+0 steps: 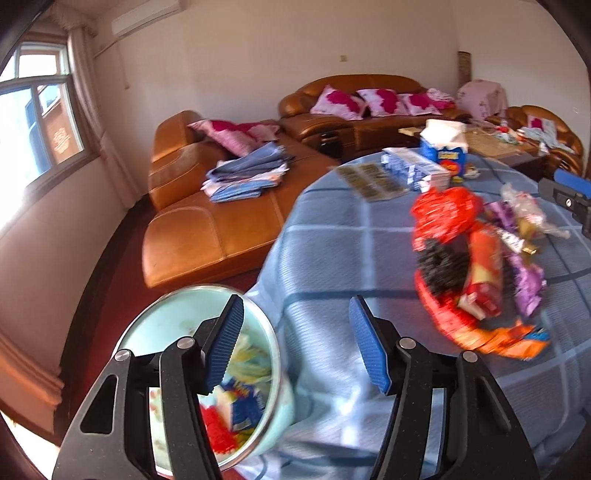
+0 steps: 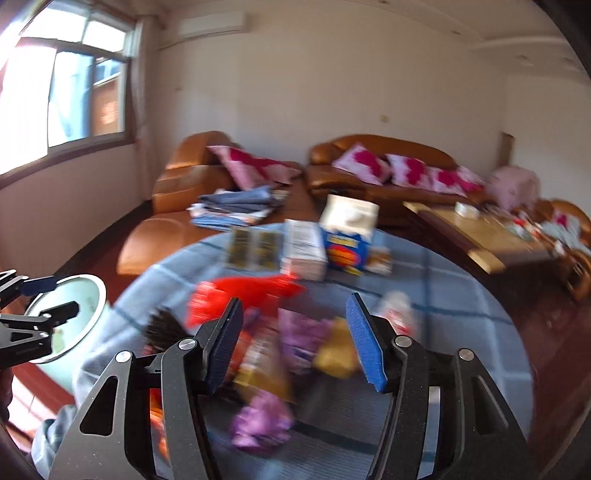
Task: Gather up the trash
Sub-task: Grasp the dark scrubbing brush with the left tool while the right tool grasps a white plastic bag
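A brown leather sofa (image 1: 229, 206) is filling the middle of the left wrist frame, with pink-and-magenta pillows (image 1: 343, 99) lying along its back and folded blue cloths (image 1: 247, 177) sitting on its seat. At upper left a window (image 1: 37, 122) is letting in daylight, beside a pale curtain (image 1: 83, 66), and an air conditioner (image 1: 146, 16) is hanging above. A wooden coffee table (image 2: 480, 232) (blurred) is standing at right of the right wrist frame.

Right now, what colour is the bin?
Pale mint green. The bin shows best in the left wrist view, beside the table.
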Demonstrator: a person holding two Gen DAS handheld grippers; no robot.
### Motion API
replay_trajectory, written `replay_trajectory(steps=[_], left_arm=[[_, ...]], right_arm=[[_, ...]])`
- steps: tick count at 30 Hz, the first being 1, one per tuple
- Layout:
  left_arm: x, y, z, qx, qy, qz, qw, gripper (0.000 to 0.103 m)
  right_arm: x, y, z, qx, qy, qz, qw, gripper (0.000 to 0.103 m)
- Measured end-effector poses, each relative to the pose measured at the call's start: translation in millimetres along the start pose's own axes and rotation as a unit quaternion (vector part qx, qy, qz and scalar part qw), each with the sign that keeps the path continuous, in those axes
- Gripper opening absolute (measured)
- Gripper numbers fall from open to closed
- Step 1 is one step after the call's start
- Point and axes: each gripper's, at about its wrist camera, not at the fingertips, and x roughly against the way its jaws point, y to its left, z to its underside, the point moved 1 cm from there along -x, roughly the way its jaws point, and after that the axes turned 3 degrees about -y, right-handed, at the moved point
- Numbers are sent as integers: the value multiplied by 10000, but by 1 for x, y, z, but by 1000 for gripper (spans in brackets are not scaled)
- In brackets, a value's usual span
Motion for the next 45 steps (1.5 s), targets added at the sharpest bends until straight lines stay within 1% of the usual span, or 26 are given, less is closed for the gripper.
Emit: replay_trajectory(steps=[3,6,10,13,14,15,16,17,18,19,22,26,28,31,35,39,43,44,45], left_arm=[[-5,-27,-13,-156,-103,264,9995,59],[-9,-51,-20,-290,-160,458,9984,59],[-21,-78,-25,-412,-128,725,9964,59],[-34,-85,-26,-374,5,870,9955,59],[-38,-87,-25,-363,42,920,9951,58],[-42,-88,-24,-360,104,978,9945,52],[-45,-90,-23,-359,170,1090,9933,33],[-49,-93,-22,-349,251,1336,9901,16],[-50,-95,-21,-353,278,1436,9886,9],[-49,-99,-20,-410,282,1535,9869,6],[-36,-100,-20,-460,74,1578,9864,5],[-8,-88,-31,-330,-319,1620,9857,5],[10,-80,-37,-308,-587,1518,9862,5],[23,-69,-44,-188,-816,1424,9863,5],[36,-54,-50,-2,-1137,1111,9873,5],[38,-50,-52,56,-1170,1112,9869,4],[36,-51,-50,63,-1151,1113,9871,5],[34,-50,-50,64,-1132,1092,9875,5],[34,-48,-49,83,-1115,1084,9878,5]], right_arm=[[5,-33,15,-237,117,301,9992,58],[7,-51,29,-390,223,397,9982,58],[8,-53,35,-420,267,426,9978,59],[7,-52,36,-453,284,412,9977,59],[7,-54,37,-457,288,416,9977,60],[6,-54,36,-468,292,417,9976,61],[5,-55,36,-491,298,415,9975,62],[5,-57,36,-526,299,415,9973,62],[5,-57,36,-538,300,429,9972,62],[5,-58,35,-546,303,438,9971,62],[5,-60,35,-569,304,492,9967,62],[4,-61,33,-571,316,599,9961,62],[2,-62,32,-590,345,635,9956,62],[-3,-64,28,-605,389,703,9949,62],[-21,-70,21,-694,633,749,9928,62],[-45,-78,15,-870,919,664,9897,62],[-70,-81,18,-1013,1354,490,9844,61],[-78,-82,21,-1051,1543,436,9815,57],[-82,-83,24,-1124,1641,325,9795,42]])
